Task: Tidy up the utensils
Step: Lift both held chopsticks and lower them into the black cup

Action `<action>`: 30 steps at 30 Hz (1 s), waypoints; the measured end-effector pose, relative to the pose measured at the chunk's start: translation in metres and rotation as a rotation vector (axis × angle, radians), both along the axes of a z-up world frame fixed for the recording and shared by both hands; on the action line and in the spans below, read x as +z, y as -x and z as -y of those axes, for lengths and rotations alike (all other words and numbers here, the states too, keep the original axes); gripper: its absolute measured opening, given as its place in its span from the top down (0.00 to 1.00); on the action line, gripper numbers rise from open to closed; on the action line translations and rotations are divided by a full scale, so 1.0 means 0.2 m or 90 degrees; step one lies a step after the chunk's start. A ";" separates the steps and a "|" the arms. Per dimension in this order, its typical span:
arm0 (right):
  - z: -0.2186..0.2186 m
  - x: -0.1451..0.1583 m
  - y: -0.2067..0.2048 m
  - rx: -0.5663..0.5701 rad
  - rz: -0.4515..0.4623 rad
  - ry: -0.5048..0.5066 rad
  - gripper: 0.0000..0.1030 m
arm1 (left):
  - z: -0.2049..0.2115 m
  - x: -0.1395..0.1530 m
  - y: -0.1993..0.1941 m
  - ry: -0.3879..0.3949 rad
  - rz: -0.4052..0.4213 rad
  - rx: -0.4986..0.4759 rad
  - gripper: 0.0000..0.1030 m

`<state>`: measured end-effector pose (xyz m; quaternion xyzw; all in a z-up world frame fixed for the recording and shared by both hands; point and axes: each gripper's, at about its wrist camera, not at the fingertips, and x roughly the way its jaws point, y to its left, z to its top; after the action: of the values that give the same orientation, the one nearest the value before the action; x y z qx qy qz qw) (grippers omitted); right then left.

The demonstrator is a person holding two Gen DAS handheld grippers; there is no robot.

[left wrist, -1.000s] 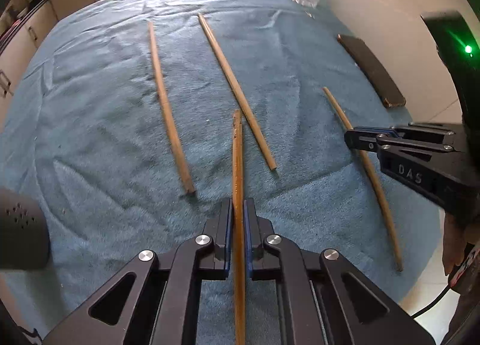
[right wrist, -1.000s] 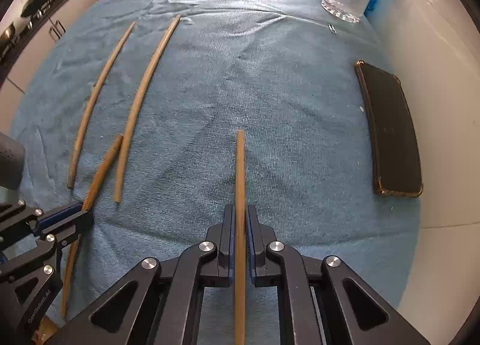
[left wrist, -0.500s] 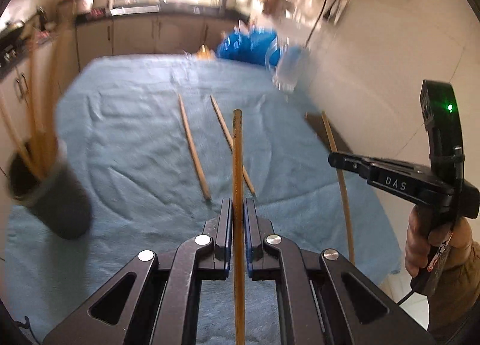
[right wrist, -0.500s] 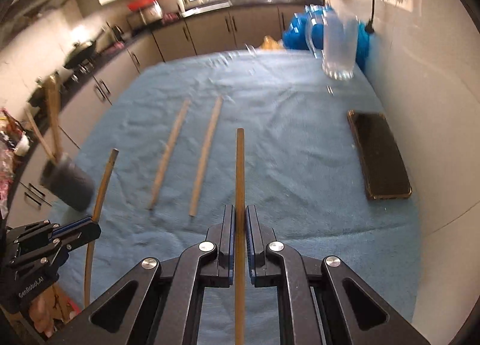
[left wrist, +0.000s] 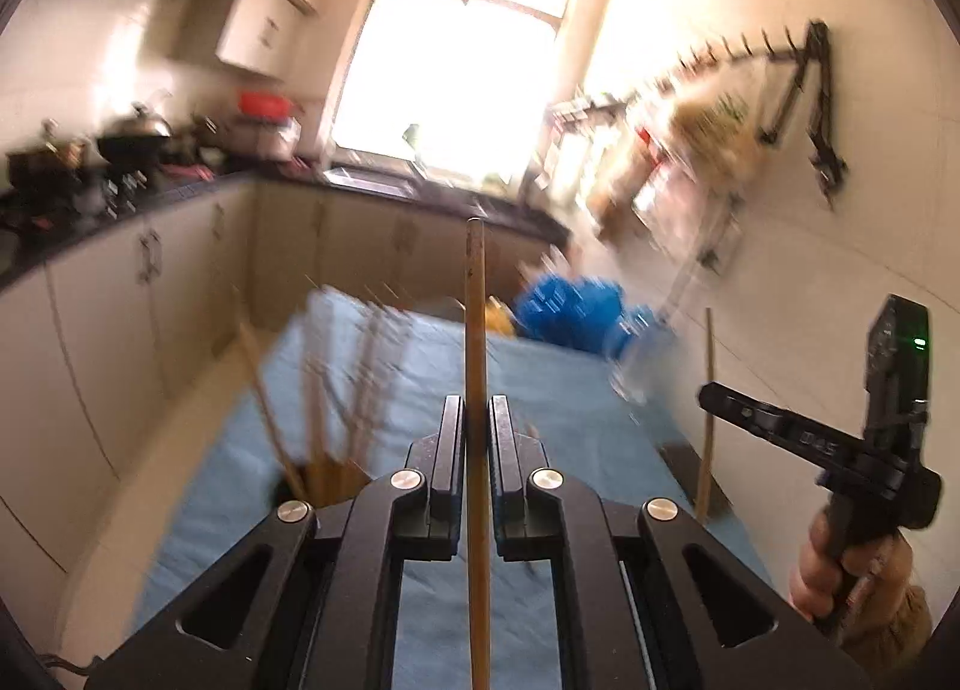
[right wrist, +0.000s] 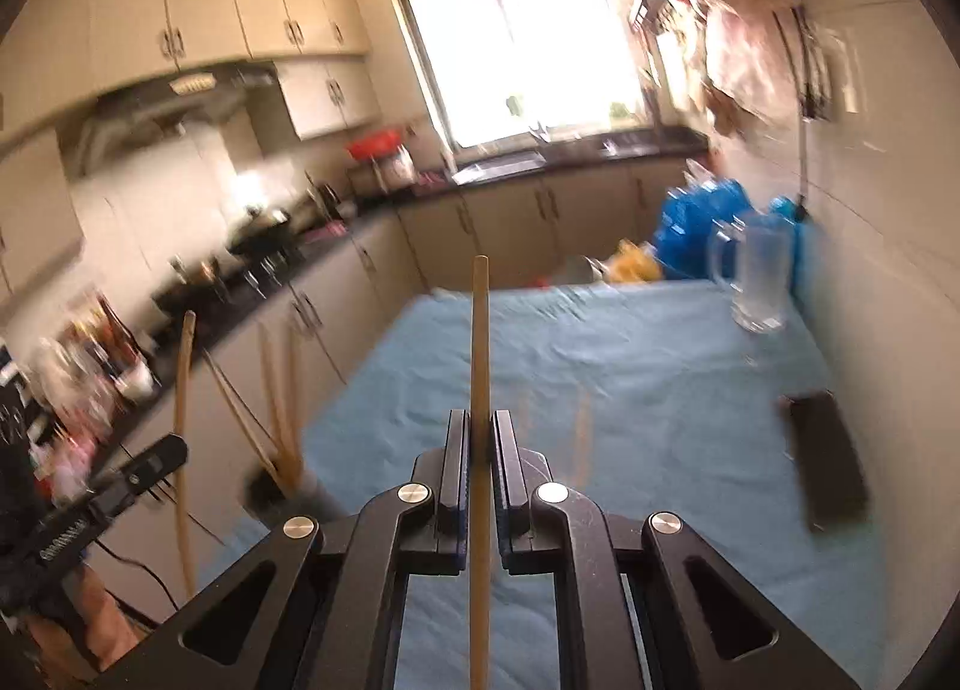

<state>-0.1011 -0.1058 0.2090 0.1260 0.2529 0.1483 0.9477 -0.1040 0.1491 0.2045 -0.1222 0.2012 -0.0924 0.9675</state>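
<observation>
Only the right wrist view showed the flat black phone (right wrist: 828,465) on the blue cloth-covered table (right wrist: 660,390) and the clear glass mug (right wrist: 759,279) sharply; the left wrist view blurred the mug.

The left gripper (left wrist: 477,438) was clamped on a long wooden chopstick (left wrist: 475,330). The right gripper (right wrist: 480,444) was clamped on a second wooden chopstick (right wrist: 480,342).

A dark cylindrical holder (right wrist: 288,495) with more chopsticks stood at the table's left edge, partly hidden behind the left gripper's frame in the left wrist view.
</observation>
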 end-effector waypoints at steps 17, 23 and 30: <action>-0.75 0.03 -0.43 0.042 0.137 -0.078 0.93 | -0.40 -0.03 -0.40 0.056 0.055 0.139 0.93; -0.81 -0.08 -0.52 0.041 0.121 -0.061 0.93 | -0.37 -0.12 -0.49 0.030 0.074 0.165 0.93; -0.81 -0.18 -0.56 0.054 0.093 -0.044 0.92 | -0.36 -0.22 -0.53 0.018 0.056 0.175 0.93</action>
<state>0.0111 0.0553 0.1738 0.1366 0.1826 0.2056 0.9517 0.0019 0.2209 0.1614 -0.1578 0.1388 0.0333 0.9771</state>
